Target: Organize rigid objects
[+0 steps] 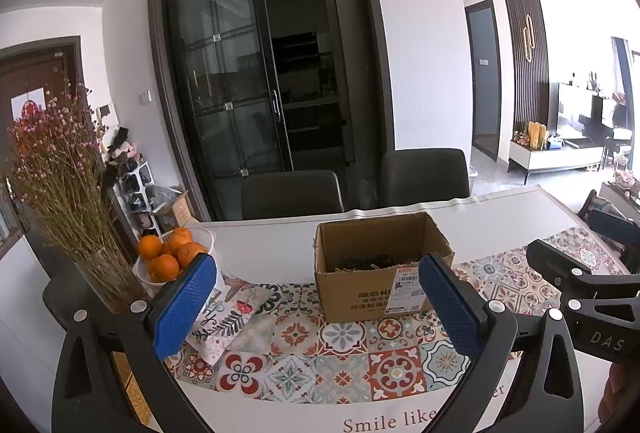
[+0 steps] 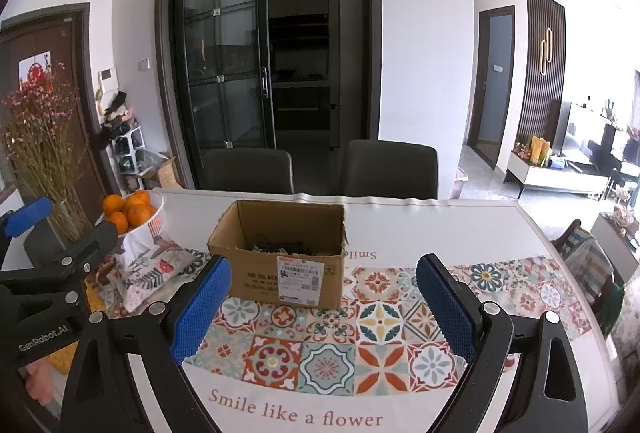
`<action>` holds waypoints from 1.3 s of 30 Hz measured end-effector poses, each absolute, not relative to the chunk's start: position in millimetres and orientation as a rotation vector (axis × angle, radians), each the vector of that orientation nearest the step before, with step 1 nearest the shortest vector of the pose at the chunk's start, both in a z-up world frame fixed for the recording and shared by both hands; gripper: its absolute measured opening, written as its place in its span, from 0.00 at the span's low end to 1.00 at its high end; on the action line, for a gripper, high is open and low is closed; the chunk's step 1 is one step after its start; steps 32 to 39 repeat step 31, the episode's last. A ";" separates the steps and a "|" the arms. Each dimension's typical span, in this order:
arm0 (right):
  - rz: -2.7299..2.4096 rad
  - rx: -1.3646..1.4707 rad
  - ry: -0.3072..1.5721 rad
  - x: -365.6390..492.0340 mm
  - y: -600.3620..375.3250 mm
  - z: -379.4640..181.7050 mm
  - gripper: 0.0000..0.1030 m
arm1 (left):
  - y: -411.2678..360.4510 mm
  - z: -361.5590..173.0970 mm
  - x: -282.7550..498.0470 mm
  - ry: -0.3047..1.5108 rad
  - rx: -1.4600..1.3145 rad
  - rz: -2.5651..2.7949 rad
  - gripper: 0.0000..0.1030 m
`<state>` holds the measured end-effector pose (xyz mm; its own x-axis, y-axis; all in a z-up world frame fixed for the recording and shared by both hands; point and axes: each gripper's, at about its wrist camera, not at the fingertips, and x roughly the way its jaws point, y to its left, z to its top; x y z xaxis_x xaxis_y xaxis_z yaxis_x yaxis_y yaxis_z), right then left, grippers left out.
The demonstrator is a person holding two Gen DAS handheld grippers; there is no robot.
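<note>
Both grippers, left (image 1: 316, 307) and right (image 2: 322, 307), spread; cardboard box (image 2: 280, 257) ahead.

Left gripper (image 1: 316, 305): jaws spread wide, blue textured pads (image 1: 182, 307) facing each other, nothing between them. Held level, pointing forward.

Right gripper (image 2: 322, 307): same state, jaws wide apart and empty, blue pads (image 2: 446, 307) visible. Sits just beside the left gripper, the two side by side.

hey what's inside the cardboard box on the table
The open cardboard box holds a low pile of dark, tangled-looking items on its floor. What they are is too small and shadowed to tell, and the near wall hides the front part of the bottom.
</note>
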<state>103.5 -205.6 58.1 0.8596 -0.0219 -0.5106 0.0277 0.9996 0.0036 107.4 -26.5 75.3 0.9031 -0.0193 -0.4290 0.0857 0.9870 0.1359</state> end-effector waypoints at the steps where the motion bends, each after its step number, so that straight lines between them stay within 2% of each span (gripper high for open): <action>1: -0.026 0.012 0.536 103.3 -205.7 58.0 0.91 | -26.7 75.2 107.7 0.440 0.154 -0.056 1.00; 39: -0.031 0.017 0.543 105.3 -208.5 58.3 0.91 | -28.2 73.0 111.3 0.441 0.161 -0.058 1.00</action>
